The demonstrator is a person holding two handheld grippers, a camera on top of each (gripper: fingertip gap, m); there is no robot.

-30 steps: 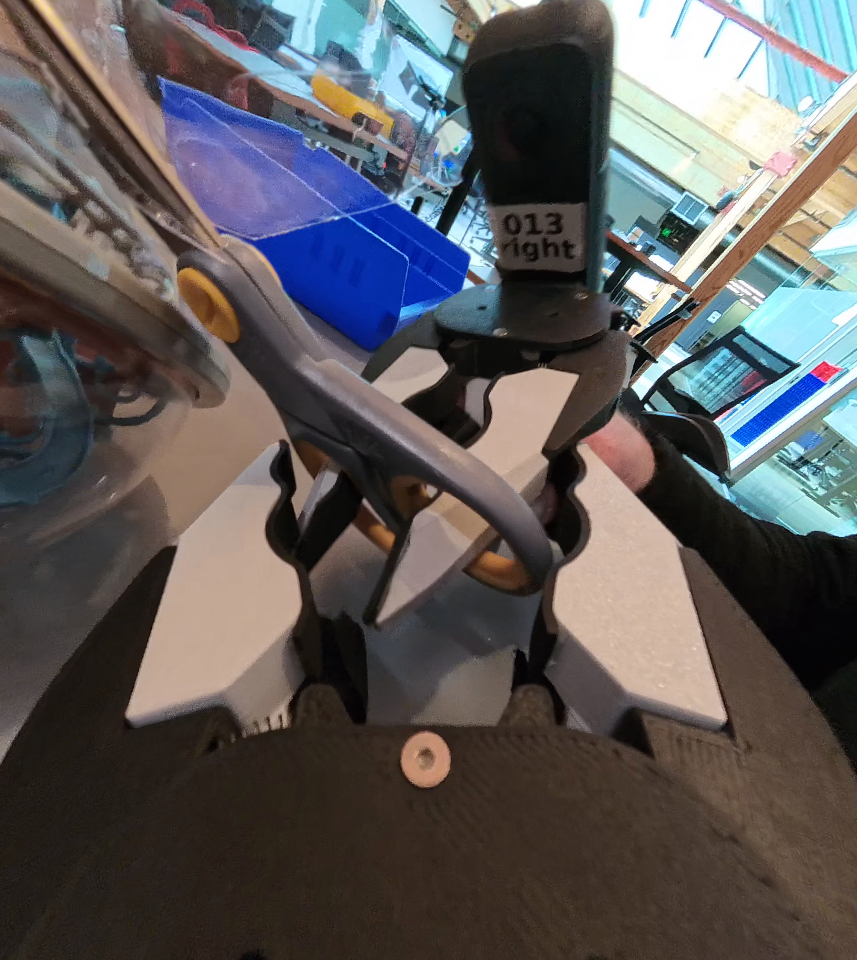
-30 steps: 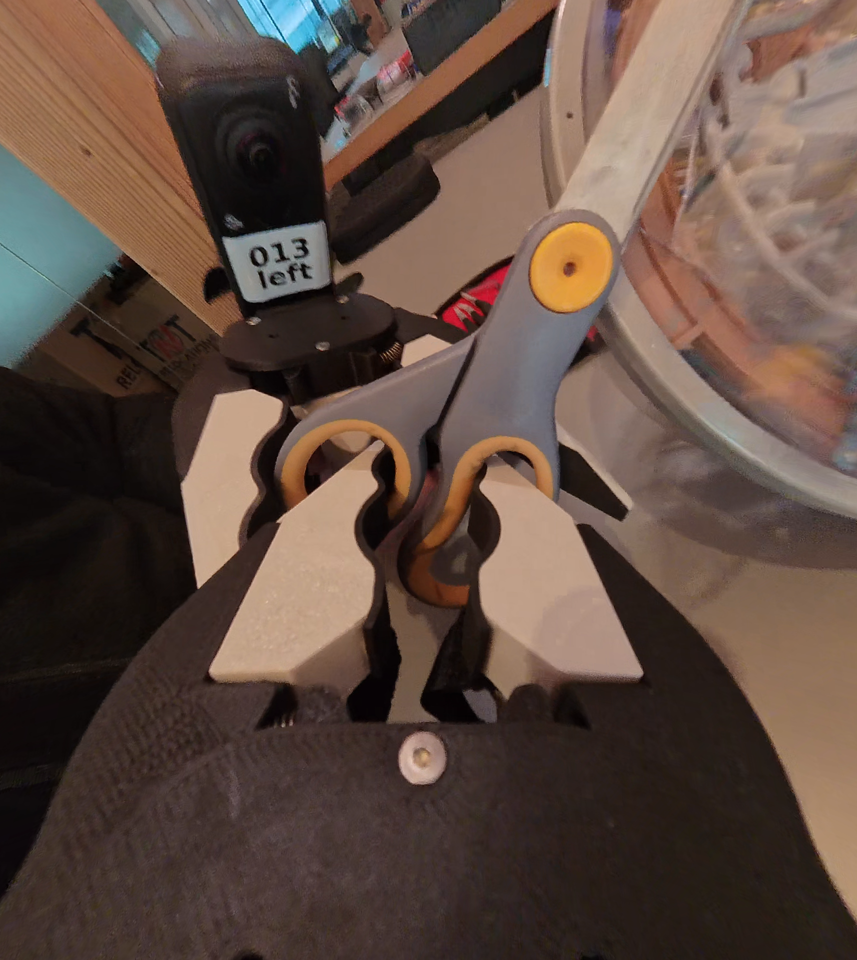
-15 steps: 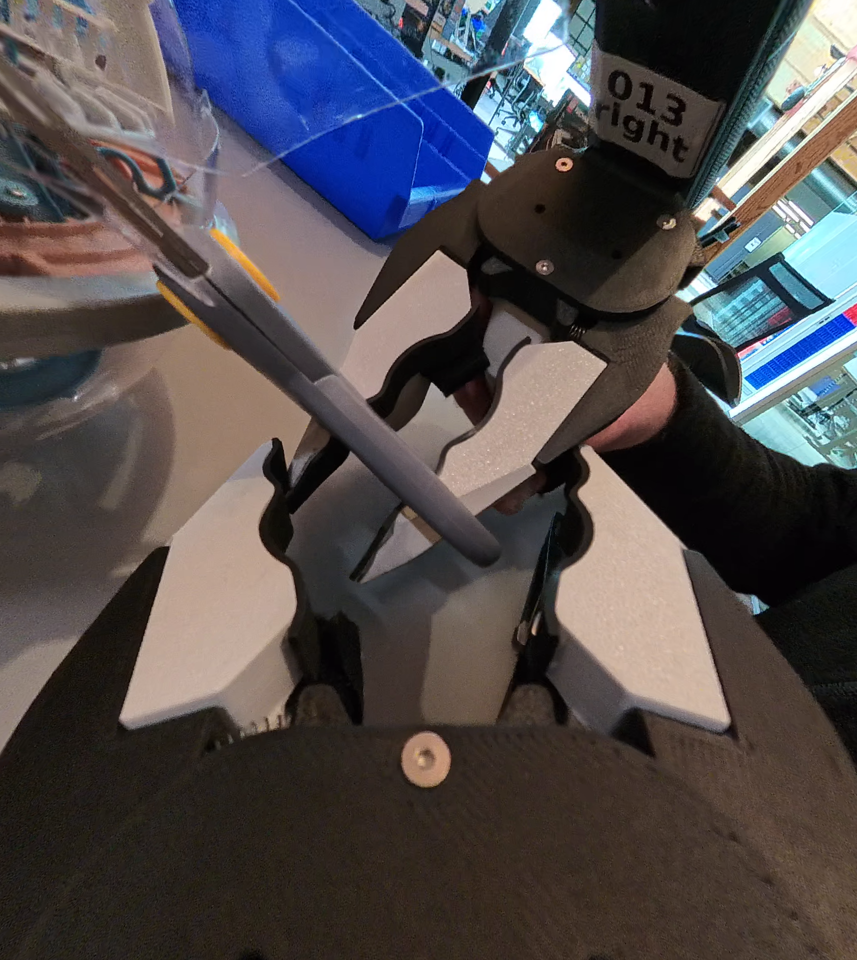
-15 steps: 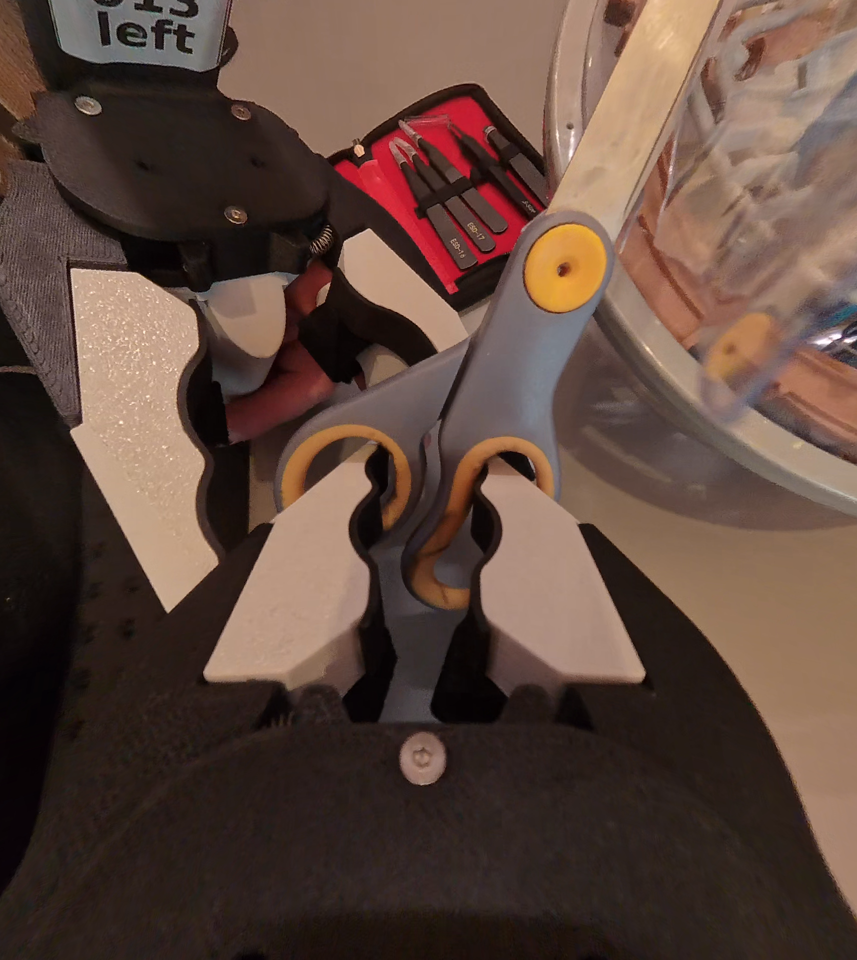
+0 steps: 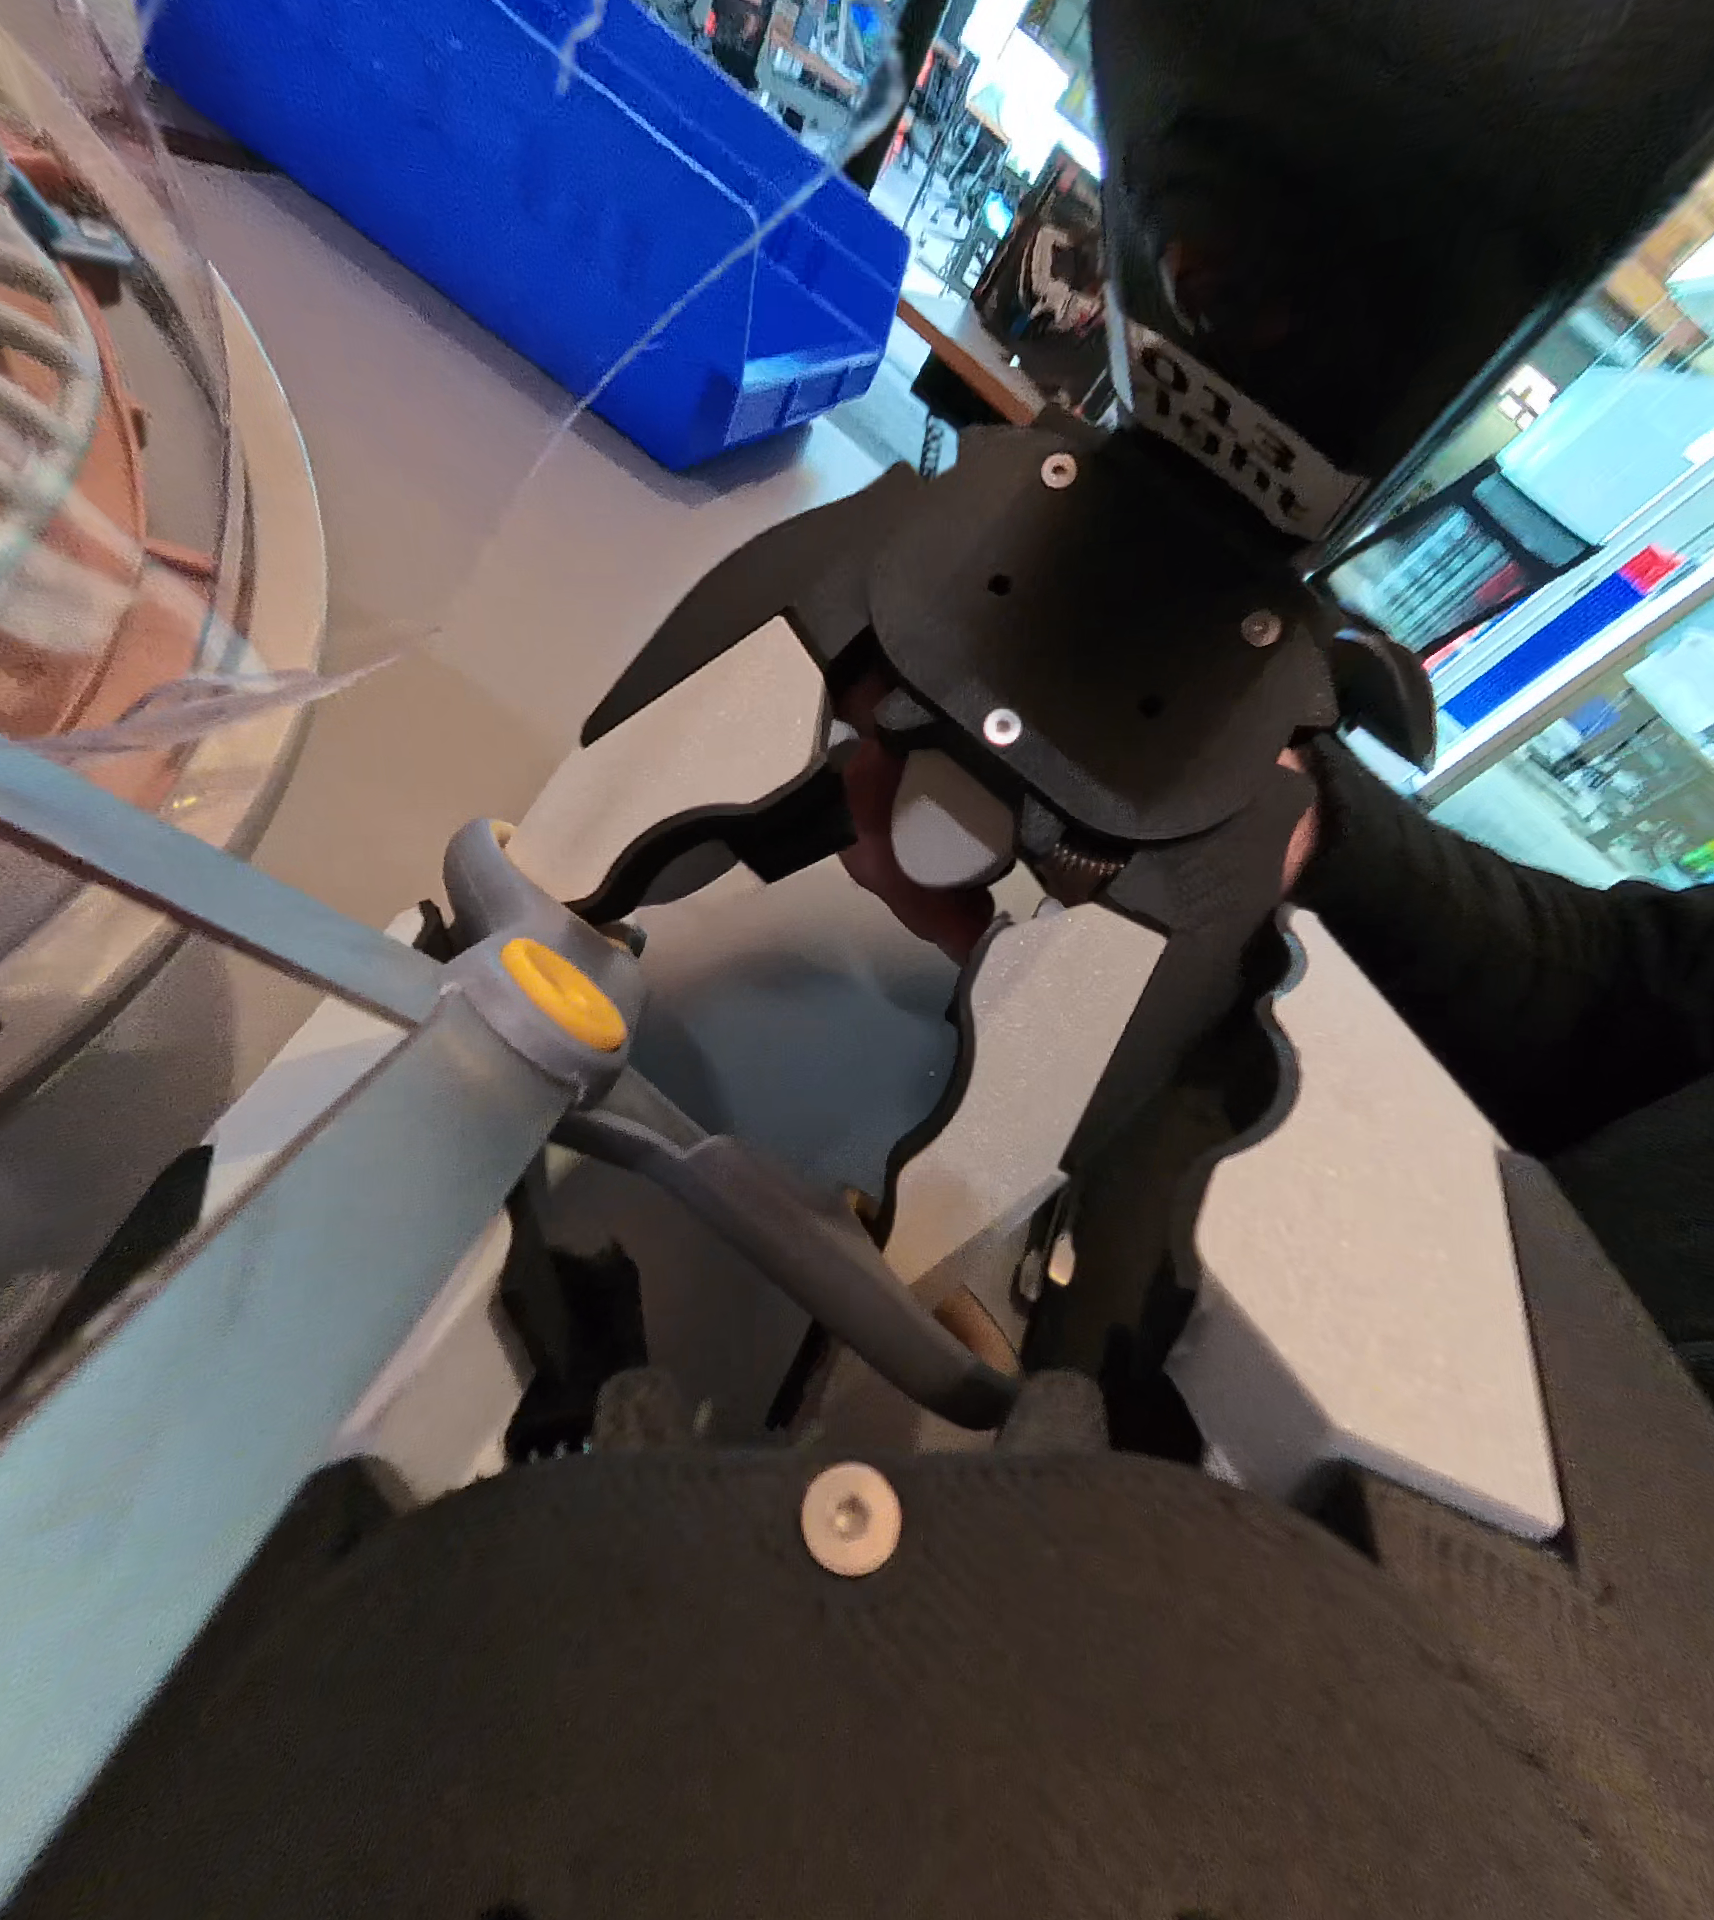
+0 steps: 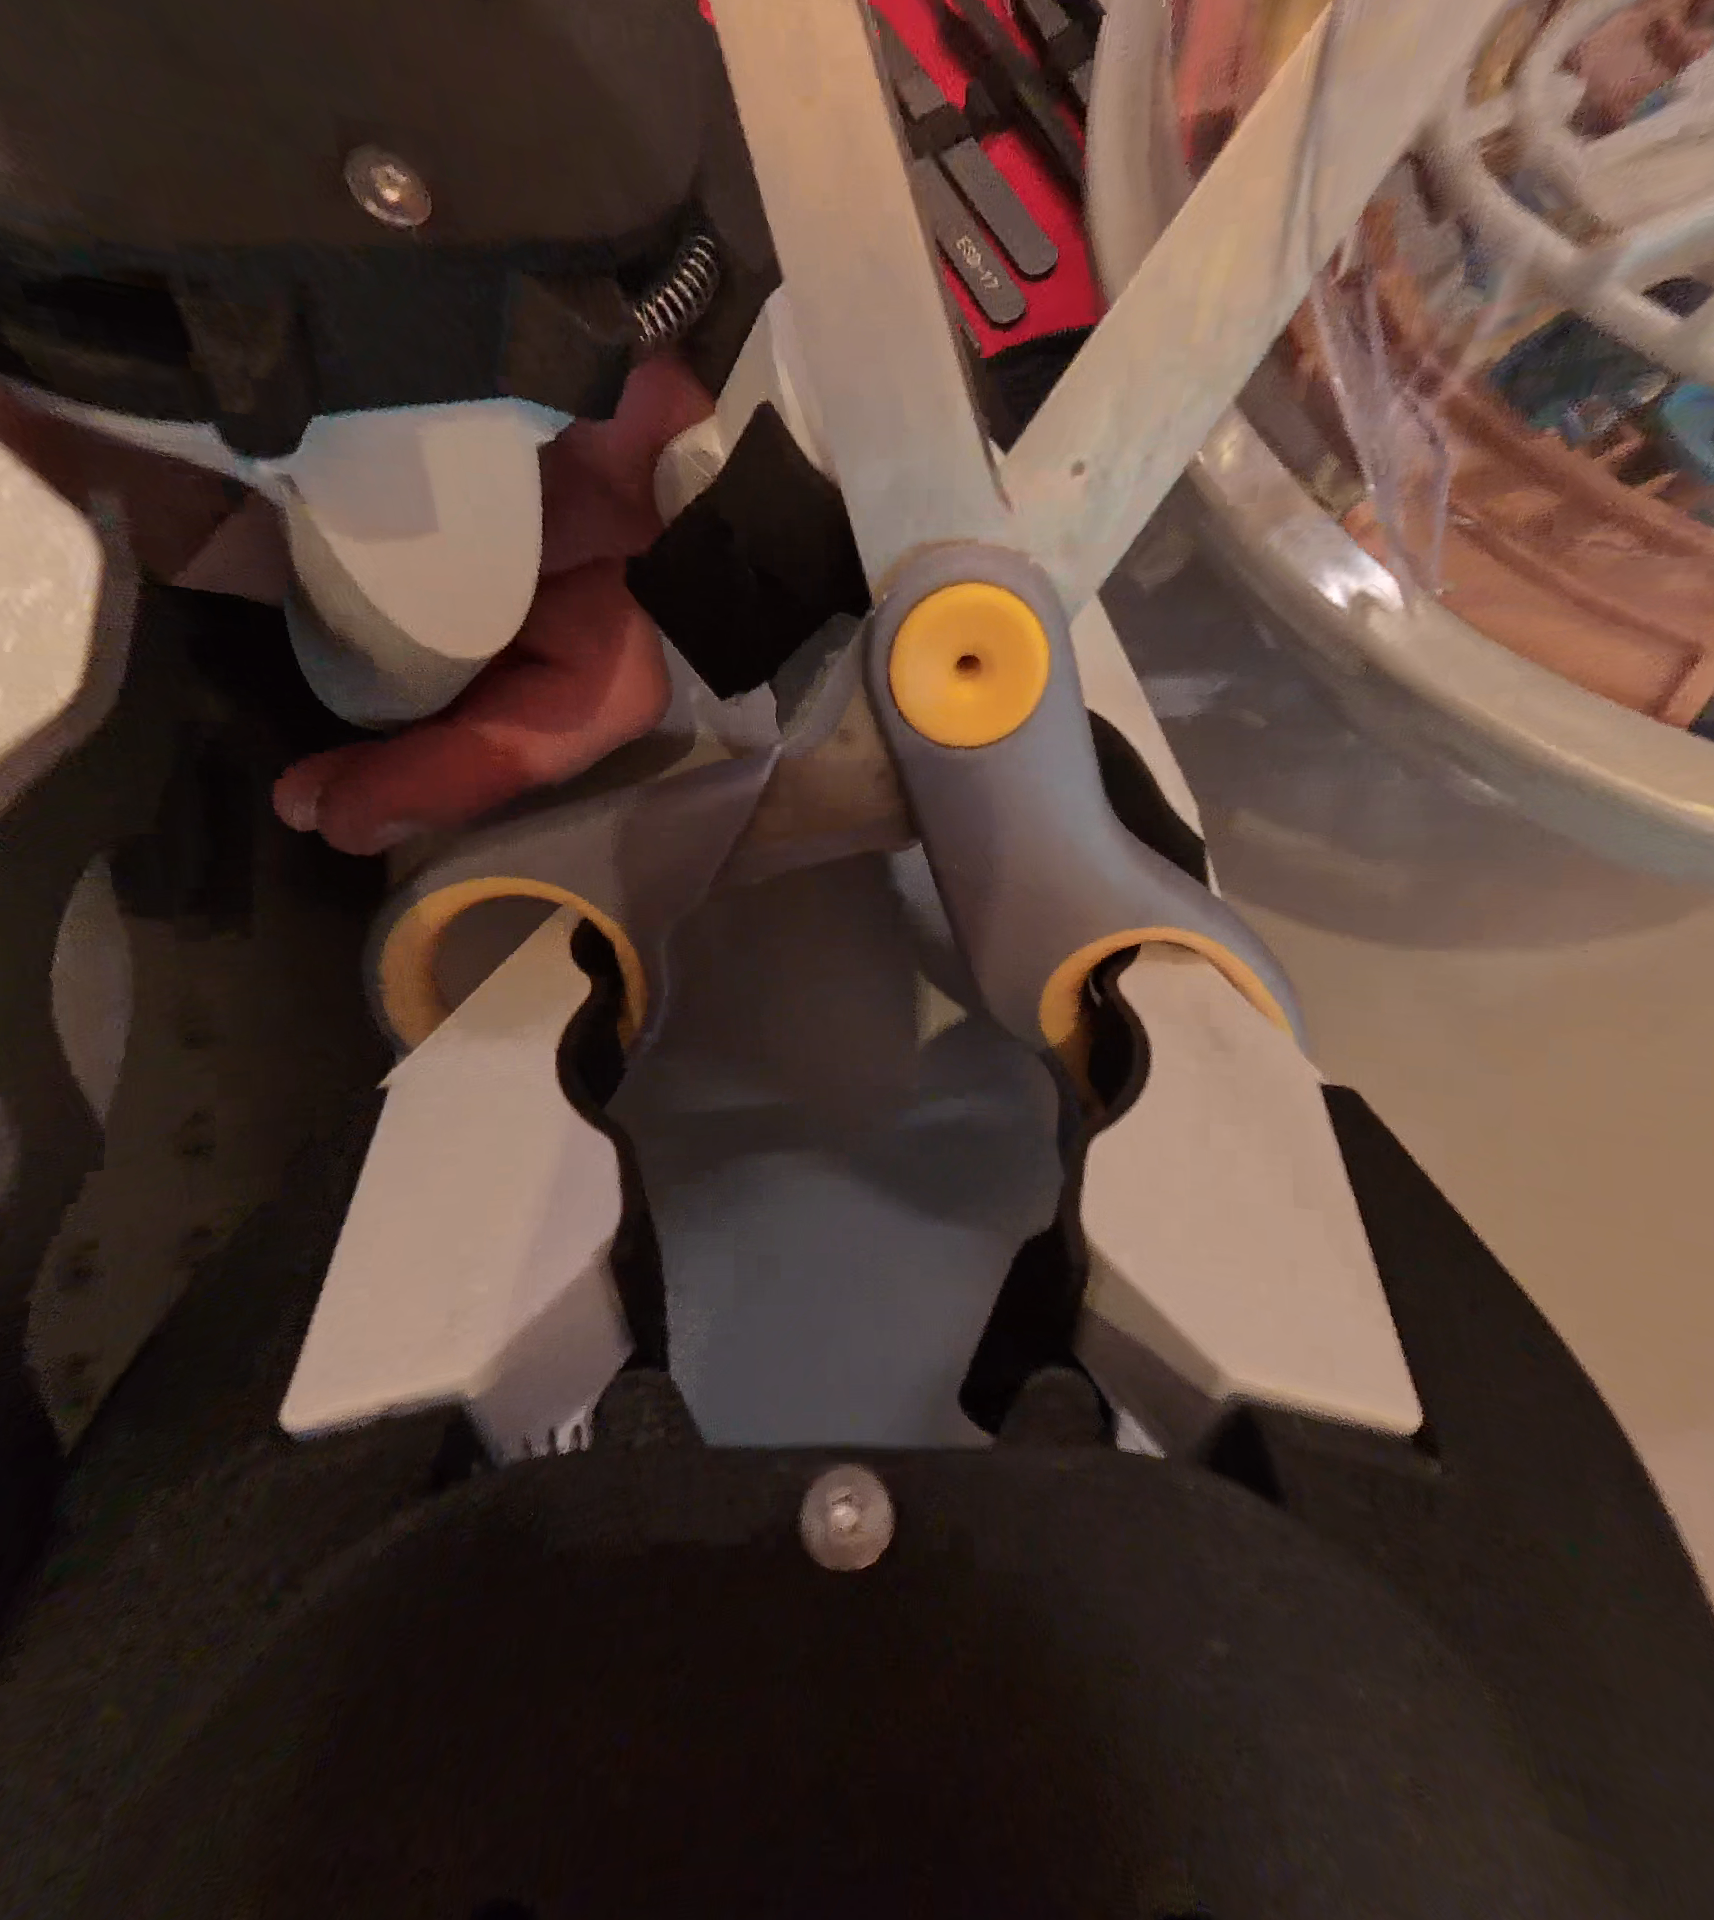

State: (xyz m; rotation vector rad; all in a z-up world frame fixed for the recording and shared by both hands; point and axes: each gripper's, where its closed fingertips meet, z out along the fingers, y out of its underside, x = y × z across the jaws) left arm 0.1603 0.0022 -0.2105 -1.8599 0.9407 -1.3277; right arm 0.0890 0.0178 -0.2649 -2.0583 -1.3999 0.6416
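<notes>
Right tool (image 6: 848,1039) has its fingers spread inside both yellow-lined loops of my grey-handled scissors (image 6: 967,665), blades parted, pointing away toward the clear dome (image 6: 1518,436); left tool (image 5: 910,1132) gapes beside them, gripping nothing.

Clear dome (image 6: 1518,436) crowds right claw's (image 6: 853,997) right; left claw (image 6: 240,343) blocks left; scissors (image 6: 967,665) between.
</notes>
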